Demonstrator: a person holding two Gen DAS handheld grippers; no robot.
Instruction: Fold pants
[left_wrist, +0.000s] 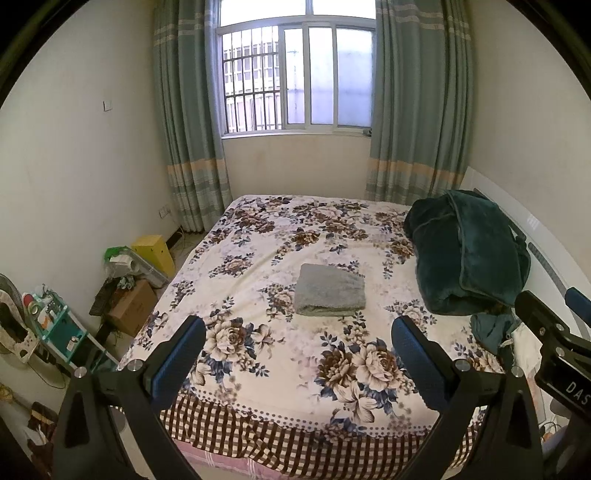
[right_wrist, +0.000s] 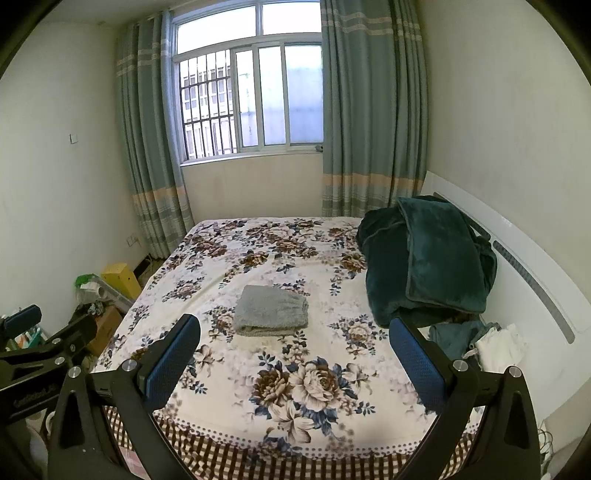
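Grey pants (left_wrist: 330, 294) lie folded into a neat rectangle in the middle of the floral bedspread (left_wrist: 295, 369), also seen as the grey pants (right_wrist: 271, 311) in the right wrist view. My left gripper (left_wrist: 299, 343) is open and held above the foot of the bed, well short of the pants, with nothing between its blue pads. My right gripper (right_wrist: 295, 347) is likewise open and empty, back from the pants. The right gripper (left_wrist: 554, 325) shows at the right edge of the left wrist view, and the left gripper (right_wrist: 33, 332) shows at the left edge of the right wrist view.
A dark green blanket (right_wrist: 428, 262) is piled against the white headboard (right_wrist: 535, 280) on the right, with small teal and white cloths (right_wrist: 480, 343) below it. Boxes and clutter (left_wrist: 133, 288) fill the floor left of the bed. Curtains and a window stand behind.
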